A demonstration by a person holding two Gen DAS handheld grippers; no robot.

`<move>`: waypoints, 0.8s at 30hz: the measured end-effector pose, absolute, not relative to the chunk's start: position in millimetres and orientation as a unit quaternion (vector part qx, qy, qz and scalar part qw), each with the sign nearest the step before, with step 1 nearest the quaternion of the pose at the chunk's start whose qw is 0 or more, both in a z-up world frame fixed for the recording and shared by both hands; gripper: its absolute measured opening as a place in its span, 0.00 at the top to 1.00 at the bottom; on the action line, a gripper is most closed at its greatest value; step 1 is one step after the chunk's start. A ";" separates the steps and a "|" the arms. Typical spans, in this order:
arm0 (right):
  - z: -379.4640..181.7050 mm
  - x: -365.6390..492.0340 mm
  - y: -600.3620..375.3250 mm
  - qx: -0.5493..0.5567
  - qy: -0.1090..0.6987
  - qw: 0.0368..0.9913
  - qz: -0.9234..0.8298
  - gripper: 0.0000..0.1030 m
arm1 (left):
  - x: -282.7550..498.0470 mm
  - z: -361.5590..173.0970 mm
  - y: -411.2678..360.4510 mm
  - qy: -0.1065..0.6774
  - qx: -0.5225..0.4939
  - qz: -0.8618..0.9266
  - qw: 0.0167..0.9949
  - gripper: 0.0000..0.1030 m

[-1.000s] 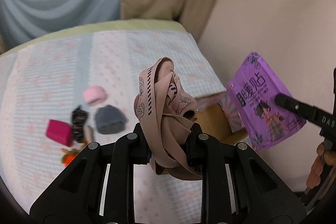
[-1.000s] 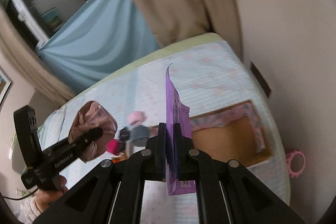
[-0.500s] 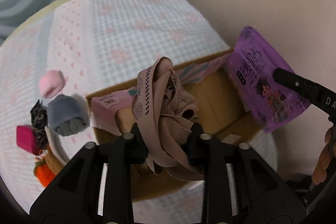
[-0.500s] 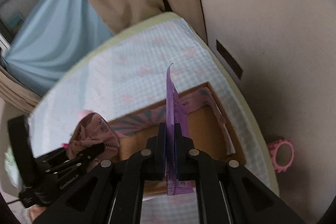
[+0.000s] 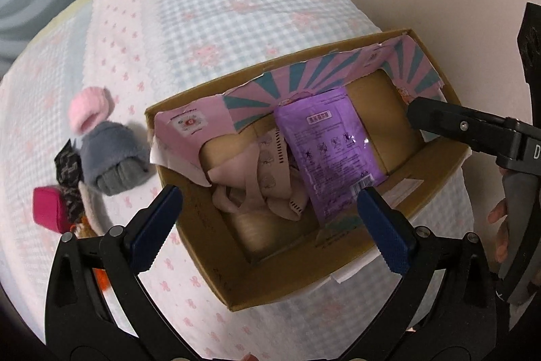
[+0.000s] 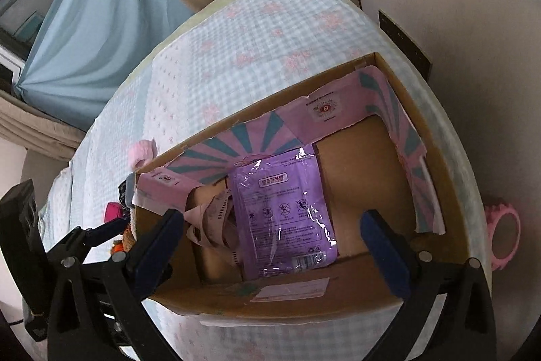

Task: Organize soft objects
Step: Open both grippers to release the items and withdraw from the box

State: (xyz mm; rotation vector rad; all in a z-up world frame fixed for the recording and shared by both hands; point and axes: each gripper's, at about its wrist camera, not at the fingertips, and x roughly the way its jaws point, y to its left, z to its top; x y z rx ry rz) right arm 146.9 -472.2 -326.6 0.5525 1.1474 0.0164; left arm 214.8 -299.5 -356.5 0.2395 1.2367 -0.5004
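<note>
An open cardboard box (image 5: 280,276) (image 6: 449,192) sits on the checked bedspread. Inside lie a crumpled beige strap garment (image 5: 260,178) (image 6: 213,222) and a purple foil packet (image 5: 331,151) (image 6: 284,212), the packet partly over the garment. My left gripper (image 5: 270,225) is open and empty above the box's near left part. My right gripper (image 6: 274,246) is open and empty above the box; its finger also shows in the left wrist view (image 5: 449,124).
Left of the box lie a grey knit hat (image 5: 108,154), a pink soft item (image 5: 89,105), a magenta pouch (image 5: 47,208), a dark patterned piece (image 5: 67,164) and an orange toy (image 5: 101,276). A pink ring (image 6: 503,232) lies beside the bed. A wall stands close on the right.
Both grippers moved over the box and opened. The beige garment dropped from the left gripper and the purple packet from the right; both now lie inside the box.
</note>
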 end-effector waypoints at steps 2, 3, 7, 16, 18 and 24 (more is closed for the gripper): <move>-323.3 146.3 -472.5 0.251 0.532 0.809 0.009 0.00 | 215.1 -356.9 -297.2 0.575 0.105 -0.227 0.779 0.00; -321.4 146.4 -472.4 0.250 0.530 0.810 0.008 0.00 | 215.1 -356.4 -296.1 0.576 0.103 -0.226 0.779 0.00; -313.3 144.5 -471.2 0.247 0.519 0.818 0.004 0.00 | 214.3 -351.7 -293.5 0.576 0.093 -0.222 0.781 0.00; -263.3 128.3 -457.1 0.223 0.498 0.838 0.008 0.00 | 200.3 -312.8 -281.2 0.552 0.085 -0.214 0.801 0.00; -247.4 125.0 -452.3 0.214 0.492 0.844 0.009 0.00 | 194.6 -297.2 -276.8 0.542 0.083 -0.211 0.809 0.00; -194.1 114.3 -427.1 0.172 0.468 0.867 0.013 0.00 | 174.2 -247.9 -256.9 0.514 0.068 -0.198 0.832 0.00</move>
